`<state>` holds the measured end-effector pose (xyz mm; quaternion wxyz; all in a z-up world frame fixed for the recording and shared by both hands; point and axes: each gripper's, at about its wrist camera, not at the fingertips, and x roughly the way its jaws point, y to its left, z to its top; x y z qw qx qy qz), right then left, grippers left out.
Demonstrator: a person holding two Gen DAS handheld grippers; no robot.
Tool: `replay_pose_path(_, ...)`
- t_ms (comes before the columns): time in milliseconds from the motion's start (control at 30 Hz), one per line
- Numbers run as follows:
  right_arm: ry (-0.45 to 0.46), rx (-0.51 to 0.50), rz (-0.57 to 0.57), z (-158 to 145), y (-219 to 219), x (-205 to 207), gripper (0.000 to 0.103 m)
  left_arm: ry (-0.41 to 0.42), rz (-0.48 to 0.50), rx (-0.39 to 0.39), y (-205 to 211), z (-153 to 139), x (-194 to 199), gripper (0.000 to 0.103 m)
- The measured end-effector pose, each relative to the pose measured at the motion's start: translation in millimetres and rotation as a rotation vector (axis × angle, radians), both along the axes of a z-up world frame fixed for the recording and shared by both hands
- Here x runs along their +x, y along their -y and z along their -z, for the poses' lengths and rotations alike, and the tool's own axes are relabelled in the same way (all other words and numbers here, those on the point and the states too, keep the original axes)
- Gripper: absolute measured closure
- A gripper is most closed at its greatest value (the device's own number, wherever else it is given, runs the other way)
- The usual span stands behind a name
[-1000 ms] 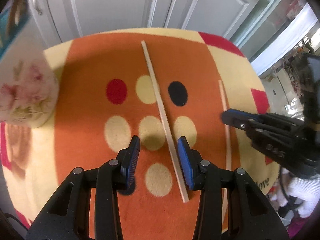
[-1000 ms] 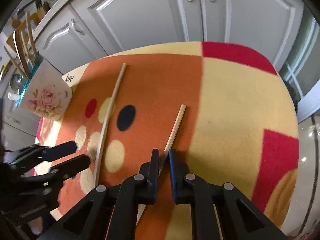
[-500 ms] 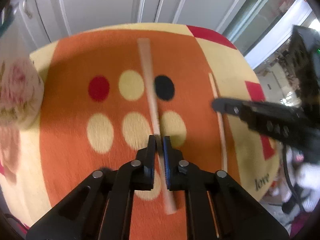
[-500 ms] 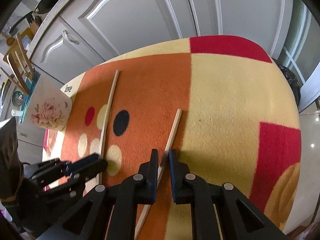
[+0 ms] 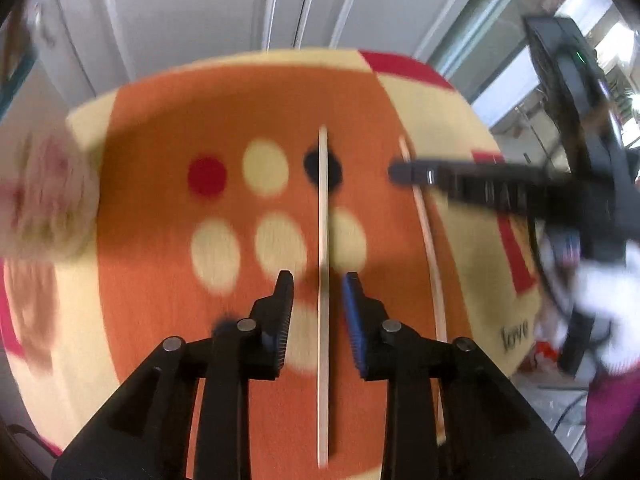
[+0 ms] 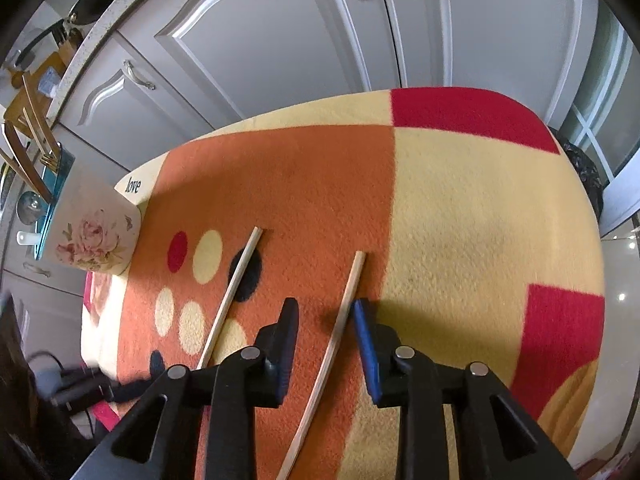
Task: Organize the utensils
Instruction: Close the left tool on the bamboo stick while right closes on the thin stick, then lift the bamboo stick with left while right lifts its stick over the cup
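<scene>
- Two chopsticks lie apart on the mat [image 6: 460,208]
- My left gripper [image 5: 318,294] and right gripper [image 6: 325,320] just opened; each straddles one chopstick [image 5: 322,240] [image 6: 340,320], both earlier clamped

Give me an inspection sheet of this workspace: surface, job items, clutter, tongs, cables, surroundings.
Surface: patterned rug, orange, cream and red, with dots.
Job's things: two chopsticks flat on the rug, apart, the left chopstick and the right chopstick; floral utensil holder at the left edge, already holding utensils.
Clutter: nothing seen.
Tongs: left tongs and right tongs both open, jaws just opened, each straddling a chopstick without pressing it.
Cables: dark cable beside the right tongs.
Surroundings: grey cabinet doors; countertop upper left.
</scene>
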<state>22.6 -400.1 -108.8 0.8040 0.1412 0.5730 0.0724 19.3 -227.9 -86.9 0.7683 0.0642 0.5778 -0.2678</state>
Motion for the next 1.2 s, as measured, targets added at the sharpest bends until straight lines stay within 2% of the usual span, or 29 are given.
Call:
replay_pose_path(200,0.009,-0.02,-0.01,1.1,-0.8,7.5,0.076,0.029,-0.002,0.066,36.0,13.6,37.5,0.078)
replay_pose_path(267,0.021,-0.027,-0.023,1.3,-1.9,9.1,0.081,0.066,0.011,0.089,43.0,16.6,41.1,0.078)
replay_pose_path(333,0.031,-0.047,-0.034,1.6,-2.2,10.0,0.091,0.088,0.023,0.107,48.6,15.0,39.1,0.079)
replay_pose_path(367,0.033,-0.049,-0.034,1.9,-0.8,9.9,0.094,0.083,0.017,0.102,49.0,15.2,41.5,0.081)
replay_pose_path(400,0.035,-0.043,-0.034,2.2,0.1,9.4,0.094,0.075,0.009,0.094,47.5,14.4,42.7,0.099)
replay_pose_path(467,0.034,-0.024,-0.037,1.1,1.6,7.9,0.095,0.033,-0.009,0.055,36.8,10.2,43.0,0.099)
replay_pose_path(500,0.037,-0.01,-0.039,-1.7,1.9,6.7,0.095,0.022,-0.012,0.021,29.8,5.5,41.9,0.099)
replay_pose_path(600,0.079,0.015,-0.044,-17.2,-1.5,0.4,0.095,0.06,-0.01,-0.022,11.4,-17.2,29.4,0.099)
replay_pose_path(900,0.267,0.082,-0.118,-104.8,-20.4,-42.2,0.097,0.175,-0.028,-0.172,-50.5,-99.4,-9.7,0.099)
replay_pose_path(1067,0.364,0.07,-0.147,-148.6,-35.9,-71.6,0.097,0.24,-0.036,-0.229,-79.5,-138.2,-34.8,0.099)
replay_pose_path(1200,0.415,0.049,-0.175,-172.0,-47.2,-95.0,0.098,0.288,-0.047,-0.245,-98.4,-167.3,-49.6,0.099)
